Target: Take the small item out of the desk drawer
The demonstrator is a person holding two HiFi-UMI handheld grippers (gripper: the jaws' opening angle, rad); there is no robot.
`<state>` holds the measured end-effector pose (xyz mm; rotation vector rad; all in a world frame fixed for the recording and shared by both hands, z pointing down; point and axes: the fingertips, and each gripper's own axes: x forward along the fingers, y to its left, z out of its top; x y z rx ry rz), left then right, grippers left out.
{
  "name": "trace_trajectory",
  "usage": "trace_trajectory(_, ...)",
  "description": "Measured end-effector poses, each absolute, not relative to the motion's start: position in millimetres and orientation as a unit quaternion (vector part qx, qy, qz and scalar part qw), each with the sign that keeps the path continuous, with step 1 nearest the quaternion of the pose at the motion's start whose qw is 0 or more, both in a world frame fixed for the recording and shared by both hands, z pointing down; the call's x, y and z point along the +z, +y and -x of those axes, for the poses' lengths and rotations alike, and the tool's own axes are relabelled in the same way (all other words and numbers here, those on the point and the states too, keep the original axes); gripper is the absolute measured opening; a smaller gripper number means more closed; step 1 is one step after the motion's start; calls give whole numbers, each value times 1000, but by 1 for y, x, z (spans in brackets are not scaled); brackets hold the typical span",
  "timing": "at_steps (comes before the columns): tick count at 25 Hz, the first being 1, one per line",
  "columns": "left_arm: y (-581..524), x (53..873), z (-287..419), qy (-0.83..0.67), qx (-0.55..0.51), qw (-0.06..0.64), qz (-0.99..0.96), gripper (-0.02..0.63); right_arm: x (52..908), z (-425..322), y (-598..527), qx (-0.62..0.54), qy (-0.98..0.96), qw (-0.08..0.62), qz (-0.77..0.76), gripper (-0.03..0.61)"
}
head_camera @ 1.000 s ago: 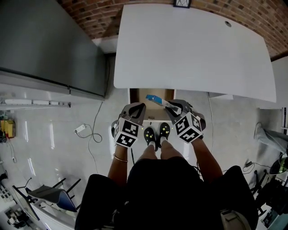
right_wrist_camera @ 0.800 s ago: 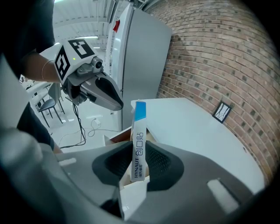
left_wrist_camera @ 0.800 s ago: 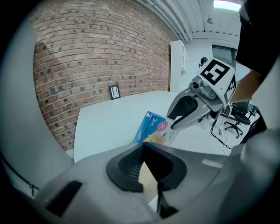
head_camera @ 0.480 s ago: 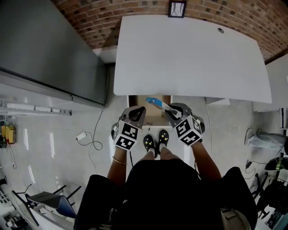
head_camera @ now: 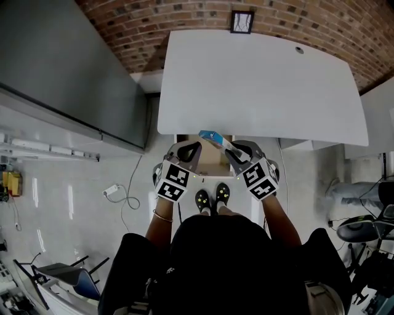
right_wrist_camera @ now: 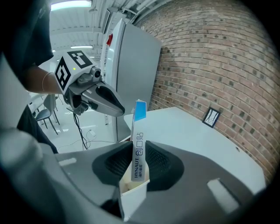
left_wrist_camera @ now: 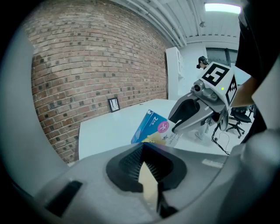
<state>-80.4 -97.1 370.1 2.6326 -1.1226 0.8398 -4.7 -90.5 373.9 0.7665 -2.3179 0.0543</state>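
A small blue and white box (head_camera: 215, 139) stands on edge between the pads of my right gripper (head_camera: 229, 150), which is shut on it just in front of the white desk (head_camera: 258, 80). The right gripper view shows the box (right_wrist_camera: 137, 140) clamped narrow side up in that gripper (right_wrist_camera: 138, 164). The open drawer (head_camera: 209, 162) shows as a brown gap under the desk's near edge, between both grippers. My left gripper (head_camera: 188, 151) hangs beside it, shut and holding nothing. The left gripper view has its own jaws (left_wrist_camera: 146, 168) closed, with the box (left_wrist_camera: 152, 128) and right gripper (left_wrist_camera: 195, 114) beyond.
A grey cabinet (head_camera: 61, 67) stands left of the desk and a brick wall (head_camera: 184, 18) with a small picture frame (head_camera: 242, 21) lies behind it. A cable with a plug block (head_camera: 111, 192) lies on the floor at left. Office chairs (head_camera: 363, 227) stand at right.
Both grippers have risen a little, the right one carrying the box up with it. The box's tip now overlaps the desk's near edge in the head view.
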Motion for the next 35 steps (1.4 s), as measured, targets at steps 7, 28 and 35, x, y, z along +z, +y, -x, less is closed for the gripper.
trace_trajectory(7, -111, 338, 79, -392, 251, 69, -882, 0, 350, -2, -100, 54, -904, 289, -312, 104)
trace_trajectory(28, -127, 273, 52, -393, 176, 32, -902, 0, 280, -35, -118, 57, -909, 194, -365, 104)
trace_trajectory(35, -124, 257, 57, -390, 150, 30, -908, 0, 259, -30, -115, 57, -911, 168, -373, 104)
